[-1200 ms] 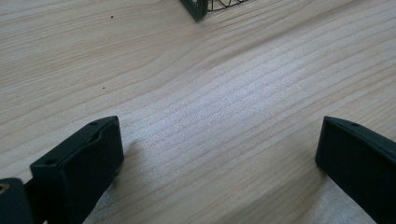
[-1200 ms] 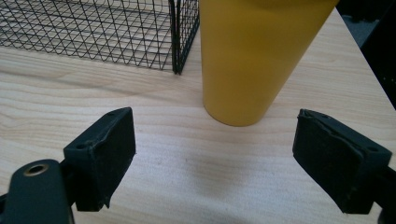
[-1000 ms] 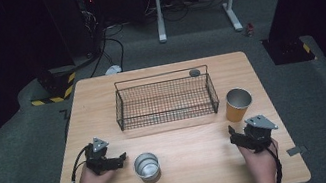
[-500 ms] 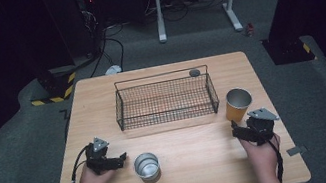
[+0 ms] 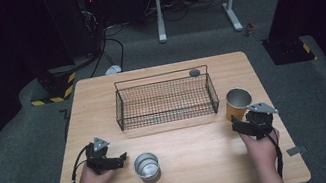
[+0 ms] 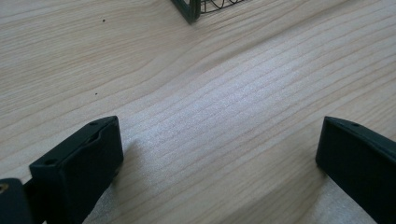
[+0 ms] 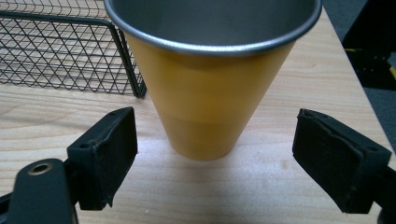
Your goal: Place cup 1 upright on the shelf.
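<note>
1. The right gripper (image 7: 215, 158) is spread wide, its 2 black jaws standing on either side of the orange cup (image 7: 210, 88) without touching it.
2. That orange cup stands upright on the table (image 7: 261, 196) just ahead of the jaws, its metal rim and grey inside facing up. In the high view the cup (image 5: 238, 103) sits near the table's right edge, with the right gripper (image 5: 238, 126) close behind it.
3. Just beside the cup, on its left in the right gripper view, is a corner of the black wire basket (image 7: 60, 51). From above, the basket (image 5: 165, 102) sits in the middle of the far half of the table, apart from the cup.
4. The left gripper (image 6: 219, 154) is also released, jaws far apart over bare wood. A corner of the basket (image 6: 189, 9) shows at the top of its view.
5. In the high view the left gripper (image 5: 121, 159) rests low near the table's front left, pointing toward a silver cup (image 5: 146, 166) that stands upright just beside it, not touching.
6. A small dark round object (image 5: 194, 72) lies on the table (image 5: 206, 175) just behind the basket's far rim.
</note>
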{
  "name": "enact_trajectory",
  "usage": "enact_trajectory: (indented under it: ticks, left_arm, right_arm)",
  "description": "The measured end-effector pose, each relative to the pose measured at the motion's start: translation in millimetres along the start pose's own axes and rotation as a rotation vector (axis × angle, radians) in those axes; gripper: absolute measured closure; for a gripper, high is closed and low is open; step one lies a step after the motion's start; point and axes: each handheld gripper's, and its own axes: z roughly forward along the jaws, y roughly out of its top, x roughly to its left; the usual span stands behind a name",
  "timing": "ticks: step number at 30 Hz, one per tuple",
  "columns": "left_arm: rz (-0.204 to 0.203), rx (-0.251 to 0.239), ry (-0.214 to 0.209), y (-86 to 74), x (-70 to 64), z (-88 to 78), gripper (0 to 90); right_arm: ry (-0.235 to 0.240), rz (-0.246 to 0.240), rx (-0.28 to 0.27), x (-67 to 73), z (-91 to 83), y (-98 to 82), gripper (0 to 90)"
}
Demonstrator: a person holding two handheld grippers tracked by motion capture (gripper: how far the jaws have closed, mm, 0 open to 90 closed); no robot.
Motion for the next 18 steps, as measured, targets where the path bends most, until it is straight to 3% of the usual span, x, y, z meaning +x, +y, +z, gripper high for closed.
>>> enact_trajectory:
  ticks: [7, 18]
  left_arm:
    - [0.003, -0.001, -0.002, -0.2, -0.2, -0.2, 1.1]
    - [0.002, 0.001, -0.003, -0.1, -0.2, -0.1, 1.0]
  right_arm:
    - [-0.015, 0.011, 0.007, 3.5, 4.4, 2.6, 13.4]
    - [-0.001, 0.021, -0.008, 3.4, 14.0, 9.9, 11.1]
